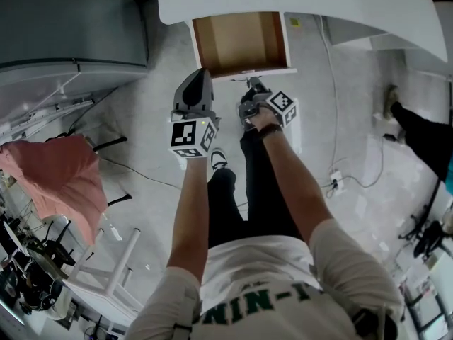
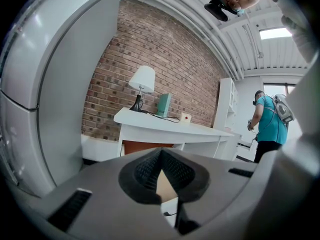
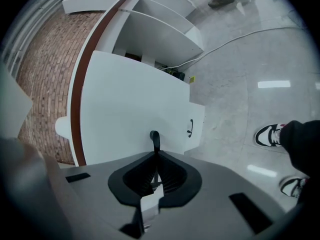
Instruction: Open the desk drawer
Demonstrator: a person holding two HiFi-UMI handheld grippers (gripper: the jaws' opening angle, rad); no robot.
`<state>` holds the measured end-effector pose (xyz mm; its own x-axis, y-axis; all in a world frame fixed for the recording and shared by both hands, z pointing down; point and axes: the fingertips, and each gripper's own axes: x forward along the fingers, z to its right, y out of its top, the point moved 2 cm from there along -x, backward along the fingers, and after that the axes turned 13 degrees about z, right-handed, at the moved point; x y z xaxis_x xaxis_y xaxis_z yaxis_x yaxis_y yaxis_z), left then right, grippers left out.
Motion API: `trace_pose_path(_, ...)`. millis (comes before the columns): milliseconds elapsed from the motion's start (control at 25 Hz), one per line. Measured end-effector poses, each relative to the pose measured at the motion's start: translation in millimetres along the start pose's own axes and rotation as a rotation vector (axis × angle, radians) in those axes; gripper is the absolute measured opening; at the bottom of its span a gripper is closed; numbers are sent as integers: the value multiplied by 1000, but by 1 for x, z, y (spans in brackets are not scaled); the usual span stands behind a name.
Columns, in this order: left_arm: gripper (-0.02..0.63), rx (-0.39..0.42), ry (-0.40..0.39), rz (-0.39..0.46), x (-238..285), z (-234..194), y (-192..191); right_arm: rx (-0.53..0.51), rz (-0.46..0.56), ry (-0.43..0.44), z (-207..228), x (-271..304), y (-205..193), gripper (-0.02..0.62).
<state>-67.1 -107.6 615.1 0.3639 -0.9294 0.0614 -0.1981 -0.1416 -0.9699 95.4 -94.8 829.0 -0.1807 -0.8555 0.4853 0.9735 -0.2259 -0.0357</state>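
Brown board shows inside the drawer (image 1: 239, 42), which stands well out from under the white tabletop (image 1: 304, 2), its open box pointing straight at the person's legs (image 1: 244, 190). The white drawer front (image 1: 276, 70) is the nearest edge, and the right tongs (image 1: 252, 89) are at it. In the right gripper view, the jaws are pinched onto the thin dark handle (image 3: 154, 137), whose curved end sticks up just past the tips. The left tongs (image 1: 201, 76) hang just beside the drawer's left corner, pressed together with nothing in them.

What matters for any further pull is the line of the slide. The drawer's travel runs from the tabletop toward the person, and the right hand sits on that line, roughly mid-front. A draw straight back toward the body should keep the box from skewing. The left hand is near but off to the side and has no grip. I'd judge the task nearly done. How much travel remains I cannot tell, since the drawer's rear is hidden under the tabletop.
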Motion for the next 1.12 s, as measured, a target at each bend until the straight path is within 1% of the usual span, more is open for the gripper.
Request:
trace_pose_path(200, 2, -7, 12, -15, -7, -1, -12, 6, 1, -47, 19, 1, -1, 14)
trace_pose_path(480, 2, 17, 11, -28, -10, -5, -22, 9, 5, -87, 54, 17, 0, 9)
trace_pose_path(680, 2, 29, 28, -35, -12, -13, -23, 14, 22, -94, 63, 22, 2, 9)
trace_pose_path(800, 2, 40, 28, -36, -11, -17, -25, 8, 27, -63, 71, 27, 4, 9)
trace_pose_path(880, 2, 44, 29, -42, -12, -18, -26, 2, 17, -51, 67, 25, 3, 9)
trace_pose_path(920, 2, 43, 31, -44, -14, -17, -26, -17, 3, -52, 63, 23, 2, 11)
trace_pose_path(1040, 2, 34, 35, -51, -18, -14, -22, -133, -51, -63, 64, 16, 5, 11)
trace_pose_path(1120, 2, 27, 40, -50, -19, -15, -16, -188, -70, -74, 63, 8, 8, 11)
